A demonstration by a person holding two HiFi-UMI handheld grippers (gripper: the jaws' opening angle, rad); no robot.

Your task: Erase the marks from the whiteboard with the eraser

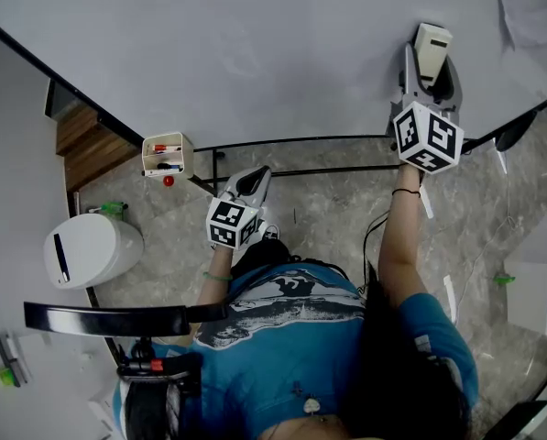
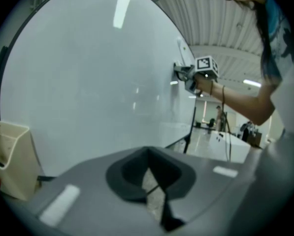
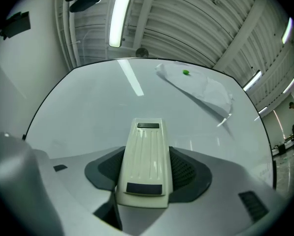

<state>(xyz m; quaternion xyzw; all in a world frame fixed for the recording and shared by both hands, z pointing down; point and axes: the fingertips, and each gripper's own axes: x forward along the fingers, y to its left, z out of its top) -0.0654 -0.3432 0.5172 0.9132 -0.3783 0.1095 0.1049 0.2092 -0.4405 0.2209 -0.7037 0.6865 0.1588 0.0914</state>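
The whiteboard (image 1: 255,53) fills the top of the head view and looks wiped, with faint smudges only. My right gripper (image 1: 431,62) is shut on a cream eraser (image 1: 432,49), which is pressed against the board near its lower right part. In the right gripper view the eraser (image 3: 146,161) sits between the jaws, pointing at the board (image 3: 97,117). My left gripper (image 1: 252,183) hangs low below the board's bottom edge, shut and holding nothing. In the left gripper view the jaws meet (image 2: 154,186), and the right gripper (image 2: 186,75) shows far off against the board.
A cream marker tray (image 1: 168,155) with pens hangs on the board's lower left edge. A sheet of paper (image 3: 201,90) with a green magnet (image 3: 185,73) is fixed to the board's upper right. The board's black stand bars (image 1: 291,170) run below. A white bin (image 1: 88,248) stands on the floor.
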